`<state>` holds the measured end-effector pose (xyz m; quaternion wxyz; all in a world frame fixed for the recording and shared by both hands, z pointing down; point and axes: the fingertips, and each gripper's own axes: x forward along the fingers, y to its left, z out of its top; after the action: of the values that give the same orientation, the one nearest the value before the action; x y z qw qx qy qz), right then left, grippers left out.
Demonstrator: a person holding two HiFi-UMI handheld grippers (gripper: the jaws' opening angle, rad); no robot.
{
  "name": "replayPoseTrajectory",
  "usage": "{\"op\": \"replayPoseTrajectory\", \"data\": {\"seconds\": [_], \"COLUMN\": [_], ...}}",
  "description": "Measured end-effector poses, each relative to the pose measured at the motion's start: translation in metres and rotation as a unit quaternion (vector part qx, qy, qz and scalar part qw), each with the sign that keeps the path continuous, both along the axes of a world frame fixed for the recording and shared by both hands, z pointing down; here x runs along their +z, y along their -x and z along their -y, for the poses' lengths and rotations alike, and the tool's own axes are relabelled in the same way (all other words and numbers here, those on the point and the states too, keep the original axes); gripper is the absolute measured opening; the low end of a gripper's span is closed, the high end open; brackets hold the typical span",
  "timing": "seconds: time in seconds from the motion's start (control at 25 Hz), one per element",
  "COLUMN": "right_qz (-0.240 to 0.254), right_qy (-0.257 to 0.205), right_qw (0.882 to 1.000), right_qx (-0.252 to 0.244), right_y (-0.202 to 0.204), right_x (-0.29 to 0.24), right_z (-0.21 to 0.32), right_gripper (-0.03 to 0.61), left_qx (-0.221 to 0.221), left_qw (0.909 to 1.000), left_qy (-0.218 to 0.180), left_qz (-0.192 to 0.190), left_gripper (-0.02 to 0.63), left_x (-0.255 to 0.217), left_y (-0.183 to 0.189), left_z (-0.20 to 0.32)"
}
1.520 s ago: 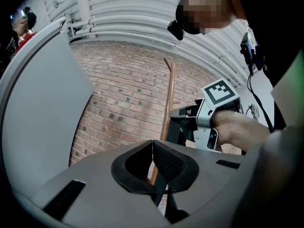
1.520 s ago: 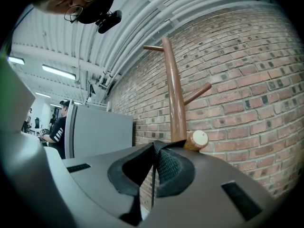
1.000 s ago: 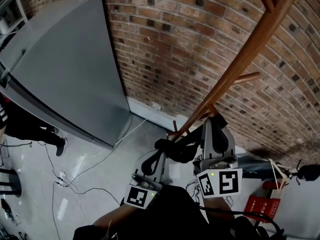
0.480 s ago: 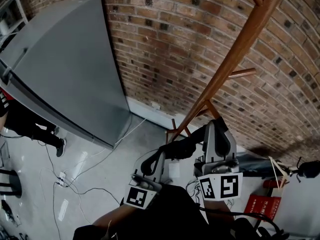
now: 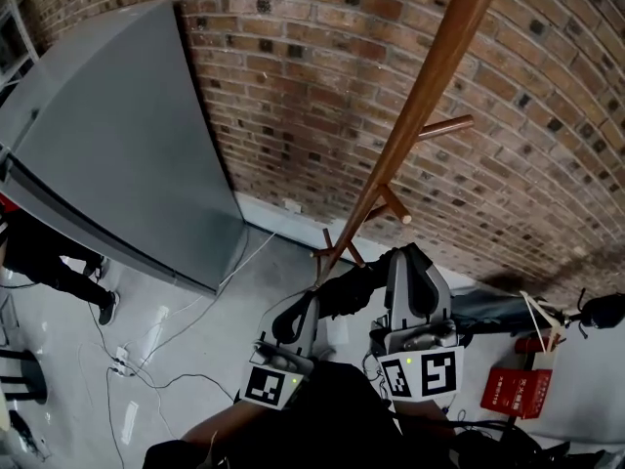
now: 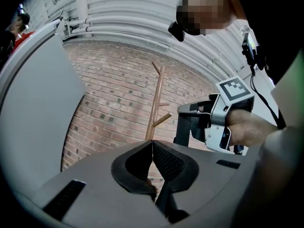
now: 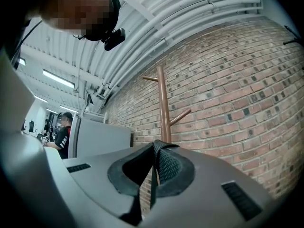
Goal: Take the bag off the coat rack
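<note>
**Bag slung between both grippers, clear of the rack's pegs**

The soft black bag [image 5: 350,286] hangs low in front of the foot of the tall brown wooden coat rack [image 5: 430,86]. Its length runs crosswise from one tool to the other, and the rack's visible pegs are bare. The right gripper [image 7: 156,148] is clenched on a black webbing strap [image 7: 152,189]. The left gripper [image 6: 152,146] is clamped on a dark strip, seemingly part of the same bag. The rack stands dead ahead of both grippers, so the bag likely only needs drawing straight back from it.

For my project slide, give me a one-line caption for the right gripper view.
Right gripper shut on a black strap, with the wooden coat rack against the brick wall beyond.
</note>
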<state>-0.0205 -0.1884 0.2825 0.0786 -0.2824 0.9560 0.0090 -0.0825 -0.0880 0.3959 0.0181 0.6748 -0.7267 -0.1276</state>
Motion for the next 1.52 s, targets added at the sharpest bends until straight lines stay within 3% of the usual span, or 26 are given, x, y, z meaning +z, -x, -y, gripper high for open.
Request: {"op": "replayPoseTrajectory", "data": {"seconds": [0.68,0.92,1.52], "right_qz": [-0.013,-0.01,-0.022], "right_qy": [0.009,0.004,-0.008], "right_qw": [1.0,0.999,0.999], "right_qx": [0.026,0.032,0.033], "right_y": [-0.038,-0.046,-0.048], "right_x": [0.022,0.025,0.026], "right_z": [-0.02,-0.025,-0.026], "right_gripper": [0.018,0.018,0.017], "left_qx": [0.021,0.015,0.028], "left_qw": [0.9998,0.9979,0.9973], "left_qy": [-0.008,-0.063,-0.067], "left_qz": [0.002,0.0,0.001], "left_gripper": [0.018,0.018,0.018], "left_x": [-0.01,-0.031,-0.038], "left_y": [-0.016,-0.017,-0.021], "left_z": [0.004,0.007,0.018]}}
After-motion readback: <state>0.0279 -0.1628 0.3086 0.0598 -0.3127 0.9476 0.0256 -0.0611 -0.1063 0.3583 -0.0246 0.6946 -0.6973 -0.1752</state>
